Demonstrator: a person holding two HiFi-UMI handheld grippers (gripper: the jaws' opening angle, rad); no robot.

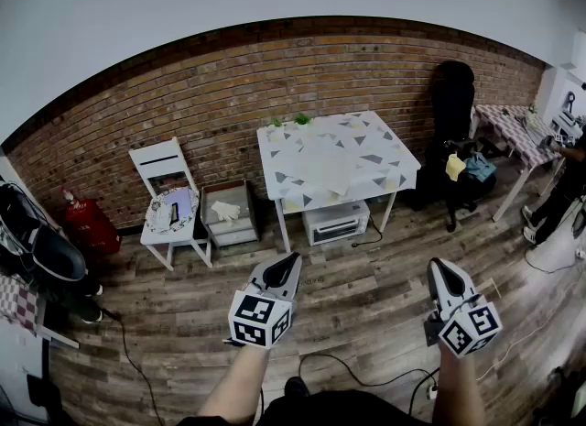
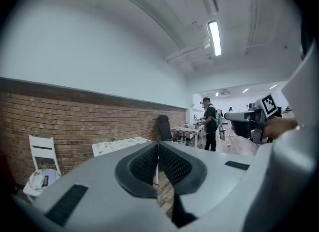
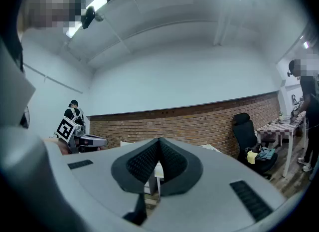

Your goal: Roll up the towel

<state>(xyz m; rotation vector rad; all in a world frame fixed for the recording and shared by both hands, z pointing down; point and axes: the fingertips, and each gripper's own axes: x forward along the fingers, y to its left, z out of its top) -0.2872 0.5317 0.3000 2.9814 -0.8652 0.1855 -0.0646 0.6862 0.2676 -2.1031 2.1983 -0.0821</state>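
Since the left claw (image 1: 290, 259) and right claw (image 1: 439, 267) are pressed together and empty, with the towel (image 1: 322, 169) on the far desk (image 1: 275, 151), better step closer, then spread them.

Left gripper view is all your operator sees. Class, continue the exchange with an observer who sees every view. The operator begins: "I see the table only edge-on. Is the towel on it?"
Observer: Yes. The head view shows a pale towel lying flat, not yet rolled, in the middle of the table.
Operator: Is the right gripper holding anything?
Observer: No. Its own view shows the right gripper shut, with nothing between the jaws.
Operator: What is under the table?
Observer: A white oven stands beneath it.
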